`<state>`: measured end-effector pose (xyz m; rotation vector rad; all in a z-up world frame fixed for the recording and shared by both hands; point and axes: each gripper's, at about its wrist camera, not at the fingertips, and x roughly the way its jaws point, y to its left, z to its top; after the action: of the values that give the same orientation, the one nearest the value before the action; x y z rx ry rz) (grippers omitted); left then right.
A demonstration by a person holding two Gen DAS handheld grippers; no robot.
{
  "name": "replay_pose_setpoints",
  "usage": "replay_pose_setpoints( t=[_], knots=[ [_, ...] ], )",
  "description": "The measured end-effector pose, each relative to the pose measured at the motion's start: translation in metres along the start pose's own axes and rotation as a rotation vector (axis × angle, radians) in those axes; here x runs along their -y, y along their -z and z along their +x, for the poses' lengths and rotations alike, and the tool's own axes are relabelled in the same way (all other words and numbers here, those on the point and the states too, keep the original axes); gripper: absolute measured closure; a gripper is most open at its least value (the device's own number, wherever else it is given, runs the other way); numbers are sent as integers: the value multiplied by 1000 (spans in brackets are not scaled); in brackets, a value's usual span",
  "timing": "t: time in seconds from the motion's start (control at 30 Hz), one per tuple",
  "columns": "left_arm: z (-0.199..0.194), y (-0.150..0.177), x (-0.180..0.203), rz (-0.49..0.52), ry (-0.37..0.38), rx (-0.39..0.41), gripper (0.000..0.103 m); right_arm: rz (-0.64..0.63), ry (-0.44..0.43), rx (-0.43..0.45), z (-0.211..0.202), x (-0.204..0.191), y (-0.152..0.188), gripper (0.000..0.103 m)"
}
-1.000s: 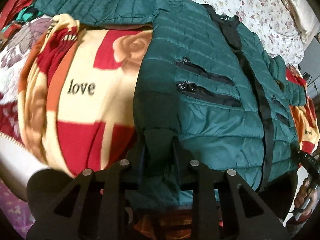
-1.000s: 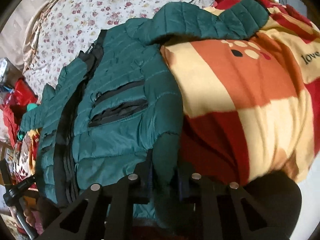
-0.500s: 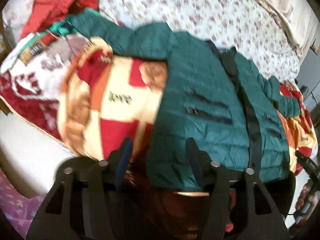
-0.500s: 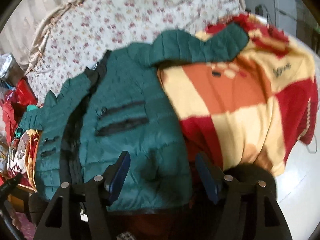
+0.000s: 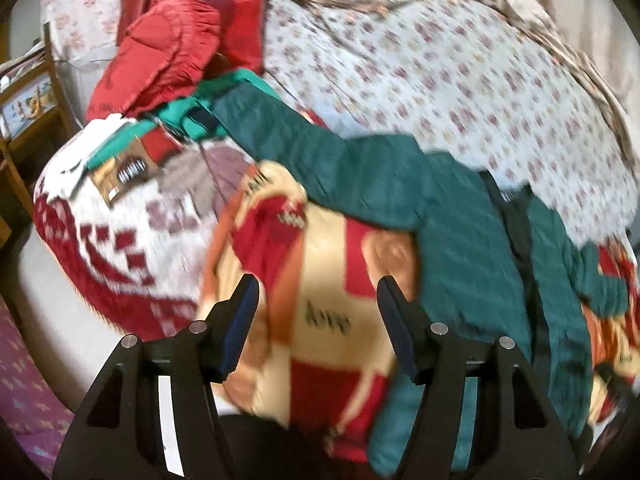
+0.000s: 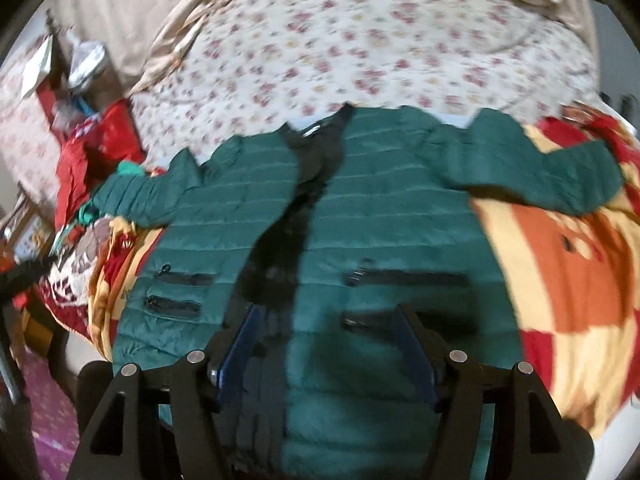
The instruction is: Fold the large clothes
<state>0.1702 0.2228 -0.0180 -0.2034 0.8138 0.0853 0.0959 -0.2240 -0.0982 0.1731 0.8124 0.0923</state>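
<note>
While spread flat on the patterned blanket, sleeves outstretched, the green quilted jacket lay front up; left gripper opening, empty; right gripper released, angled downward.

- Soft, even light is filling both pictures, and no strong shadows are showing.
- Both pictures are looking smeared, as if the cameras are shaking.
- The flowers on the bed sheet are turning into fuzzy dots.
- The word on the blanket is going blurry.
- The round lens is bending everything near the edges, and the corners are going black.
- The green jacket is looking soft, not sharp.
</note>
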Motion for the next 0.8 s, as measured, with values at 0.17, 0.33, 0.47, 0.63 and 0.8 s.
replay_pose_setpoints(
  t=[0.17,0.33,0.47,0.63,0.8],
  knots=[
    [36,-58,-45,-182,7,-14,41,9,-32,-45,43,-5,-7,36],
    [94,-108,-88,-376,27,-65,42,25,-44,-67,76,-3,-10,31],
    [135,-133,-96,-378,-4,-97,42,20,-48,-79,98,1,-3,26],
    [189,-153,-104,-384,-40,-140,42,-103,-20,-41,105,-13,6,12],
    [232,-163,-109,-390,-57,-180,42,-136,-15,-16,110,-15,10,6]
  ],
)
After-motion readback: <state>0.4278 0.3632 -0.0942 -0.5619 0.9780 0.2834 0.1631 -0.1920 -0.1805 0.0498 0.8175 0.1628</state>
